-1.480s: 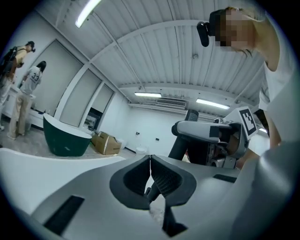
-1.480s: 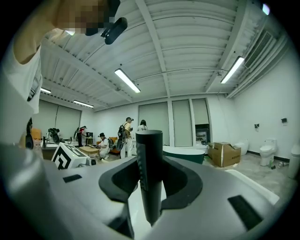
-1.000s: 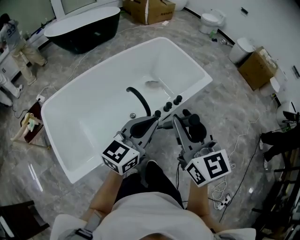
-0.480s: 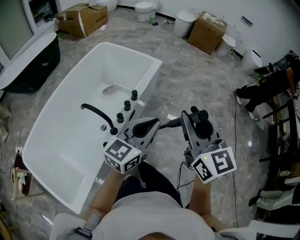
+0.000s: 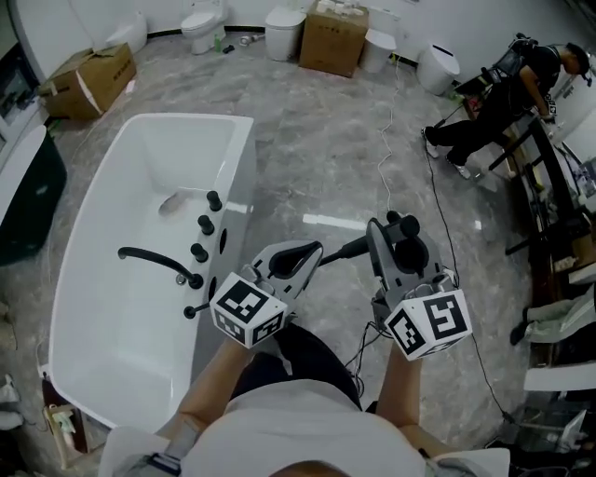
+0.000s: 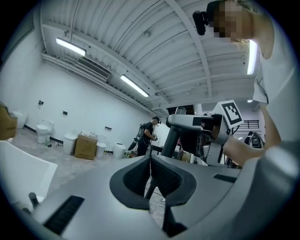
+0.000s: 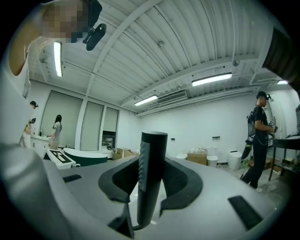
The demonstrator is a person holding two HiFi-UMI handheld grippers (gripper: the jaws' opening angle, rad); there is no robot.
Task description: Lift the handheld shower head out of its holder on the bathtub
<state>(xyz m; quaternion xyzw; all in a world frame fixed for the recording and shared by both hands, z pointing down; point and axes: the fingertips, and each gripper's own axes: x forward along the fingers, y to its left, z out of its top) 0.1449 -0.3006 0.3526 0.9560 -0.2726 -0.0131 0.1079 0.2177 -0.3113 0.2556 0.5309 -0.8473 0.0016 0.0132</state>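
Note:
My right gripper (image 5: 384, 244) (image 7: 153, 190) is shut on the black stick-shaped shower head (image 5: 348, 248) (image 7: 151, 159). The head stands upright between the pads in the right gripper view and sticks out leftward in the head view. It is held in the air over the floor, right of the white bathtub (image 5: 237, 158). My left gripper (image 5: 309, 252) (image 6: 151, 177) hangs just left of it, shut with nothing between its pads. In the left gripper view the shower head (image 6: 185, 121) shows ahead. The tub's black spout (image 5: 154, 257) and knobs (image 5: 205, 225) sit on its right rim.
Cardboard boxes (image 5: 333, 35) (image 5: 88, 79) and toilets (image 5: 200, 26) line the far wall. A person (image 5: 498, 93) stands at the upper right beside dark racks. Cables (image 5: 438, 200) run across the grey marble floor. A black tub's edge (image 5: 23, 186) shows at far left.
The view has swung right, and the bathtub has slid from the middle to the left. Both grippers have moved off the tub's rim to over the floor, the right one still gripping the shower head.

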